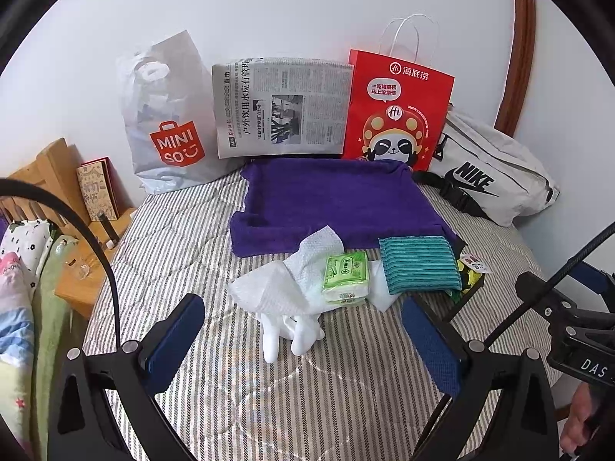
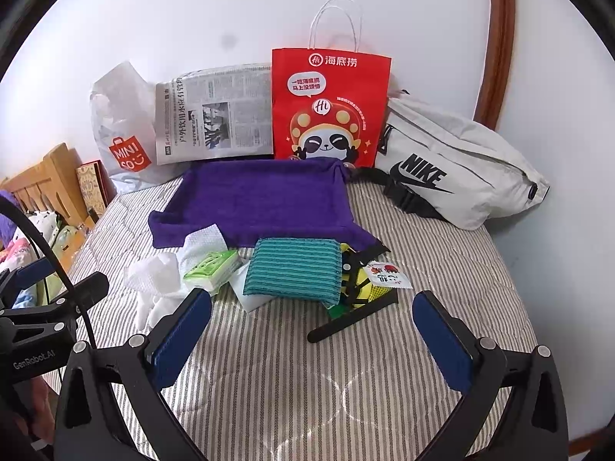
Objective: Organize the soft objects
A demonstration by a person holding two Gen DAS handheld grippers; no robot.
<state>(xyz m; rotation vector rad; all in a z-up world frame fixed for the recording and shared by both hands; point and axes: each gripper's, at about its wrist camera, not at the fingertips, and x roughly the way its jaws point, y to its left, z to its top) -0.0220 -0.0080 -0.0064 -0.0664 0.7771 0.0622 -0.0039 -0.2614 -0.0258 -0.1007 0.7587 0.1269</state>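
Observation:
A purple towel tray (image 1: 338,199) (image 2: 261,196) lies on the striped bed. In front of it sit a white cloth (image 1: 284,288) (image 2: 161,272), a green tissue pack (image 1: 346,276) (image 2: 211,267), a teal striped sponge (image 1: 419,265) (image 2: 296,269), a white glove (image 1: 292,334) and a yellow-and-black mesh item (image 2: 361,284) with a small sachet (image 2: 388,274). My left gripper (image 1: 303,342) is open, just short of the glove. My right gripper (image 2: 313,338) is open, near the sponge and a black strap (image 2: 353,317).
Against the wall stand a Miniso plastic bag (image 1: 169,123) (image 2: 119,126), a newspaper (image 1: 280,107) (image 2: 215,111), a red paper bag (image 1: 399,111) (image 2: 330,107) and a white Nike bag (image 1: 488,173) (image 2: 453,161). A wooden bedside stand (image 1: 77,238) is at left.

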